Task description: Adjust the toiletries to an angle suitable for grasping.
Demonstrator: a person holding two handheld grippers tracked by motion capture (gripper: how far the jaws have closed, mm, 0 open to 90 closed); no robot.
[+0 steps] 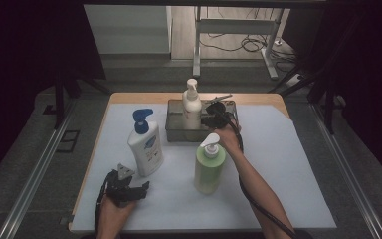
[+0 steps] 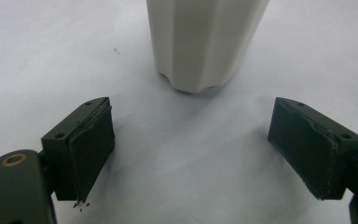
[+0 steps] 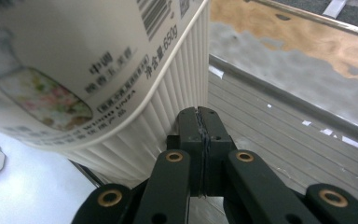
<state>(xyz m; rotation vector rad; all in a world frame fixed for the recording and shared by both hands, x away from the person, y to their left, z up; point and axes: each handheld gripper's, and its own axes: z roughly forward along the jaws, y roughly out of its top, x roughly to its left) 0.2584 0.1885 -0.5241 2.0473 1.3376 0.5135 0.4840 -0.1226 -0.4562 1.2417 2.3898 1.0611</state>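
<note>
While the ribbed cream bottle (image 3: 98, 70) stands in the metal tray (image 1: 175, 130), the right gripper (image 3: 200, 135) is closed empty, perhaps touching it; at seven o'clock, the left gripper (image 2: 191, 140) gapes wide.

- White plastic pump bottle (image 1: 146, 144): blue pump, blue label.
- Green translucent pump bottle (image 1: 209, 169): white pump.
- Cream ribbed pump bottle (image 1: 191, 107): floral label, barcode.
- Grey metal tray (image 1: 174, 119).
- White table sheet (image 1: 278, 164).

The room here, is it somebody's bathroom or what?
Probably not a bathroom but a lab or workshop set up for recording: dark curtains ring the table, metal rails run beside it, and cables lie on the floor behind.
</note>
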